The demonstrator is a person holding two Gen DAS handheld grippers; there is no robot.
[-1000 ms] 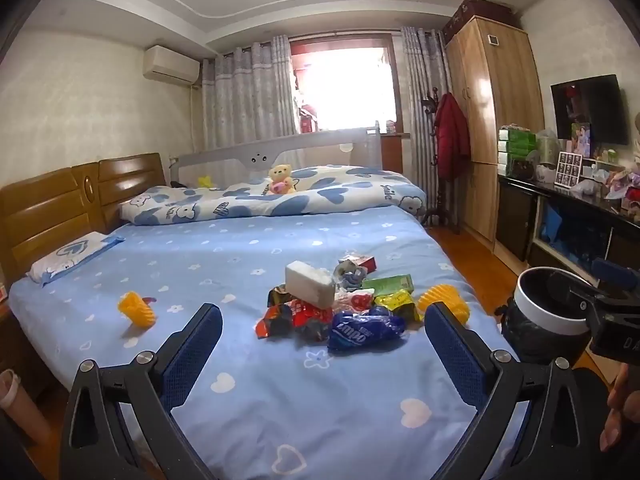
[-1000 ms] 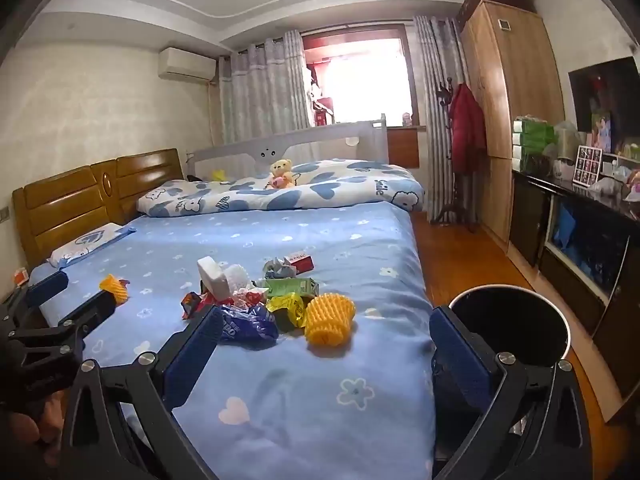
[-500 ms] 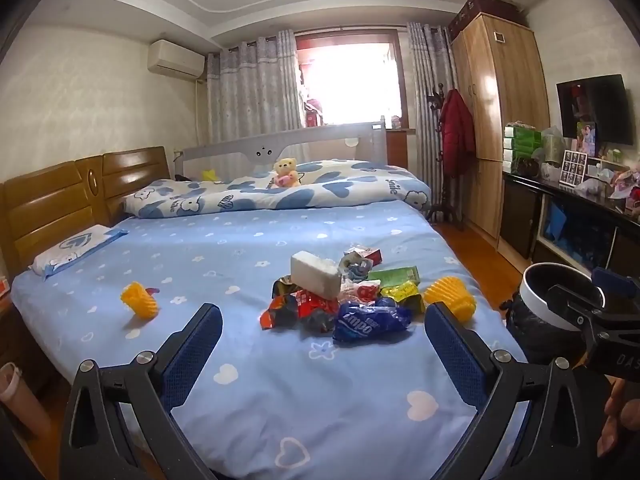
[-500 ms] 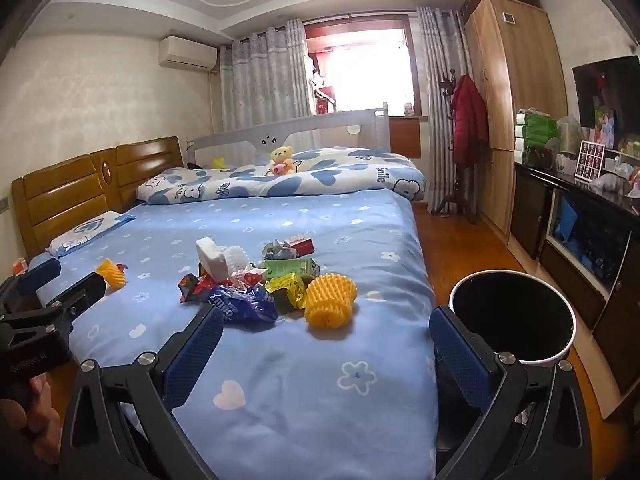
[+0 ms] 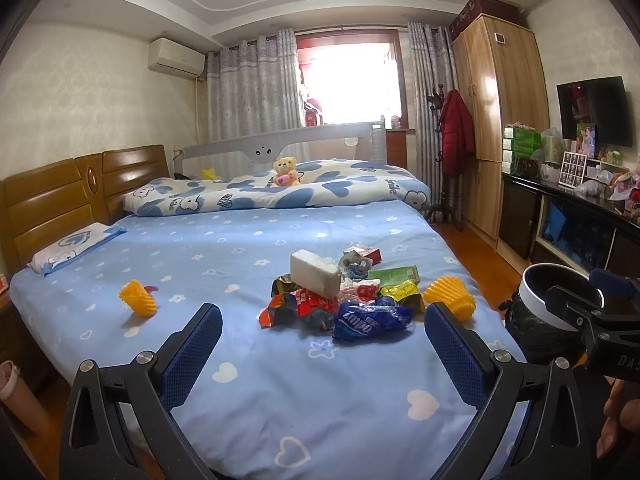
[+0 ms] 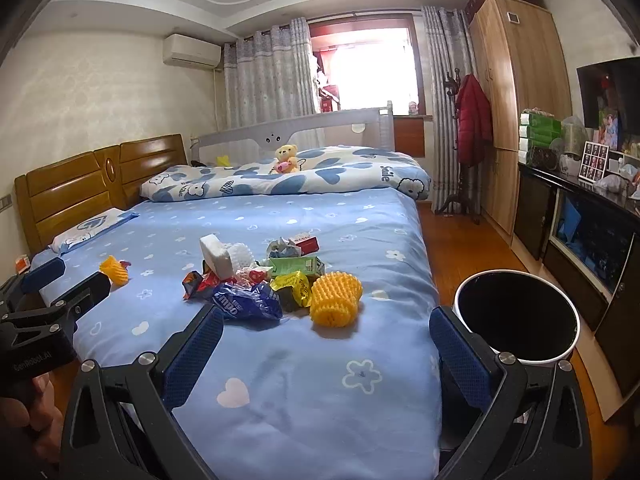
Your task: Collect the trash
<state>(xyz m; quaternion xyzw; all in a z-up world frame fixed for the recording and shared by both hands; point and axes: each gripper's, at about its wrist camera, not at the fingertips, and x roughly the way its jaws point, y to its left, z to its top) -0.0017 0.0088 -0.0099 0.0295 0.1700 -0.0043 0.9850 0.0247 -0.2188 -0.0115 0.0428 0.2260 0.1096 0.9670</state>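
Trash (image 5: 340, 300) lies heaped on the bed (image 5: 248, 248), toward its near right part: a white block (image 5: 315, 278) on top, a blue wrapper (image 5: 370, 320) at the front, red wrappers (image 5: 292, 310) to its left, a green pack (image 5: 396, 276) and a yellow wrapper (image 5: 402, 294) behind. A yellow foam net (image 5: 450, 302) sits just right of the heap; another net (image 5: 138, 300) lies well apart to the left. The bin (image 6: 516, 316), lined in black, stands on the floor beside the bed's right edge. The left tool (image 5: 322, 340) hangs over the near bed with its jaws wide, holding nothing. The right tool (image 6: 326, 344) is likewise spread wide and empty, bin rim just beside its right finger. A teddy (image 5: 285, 170) sits on the far quilt.
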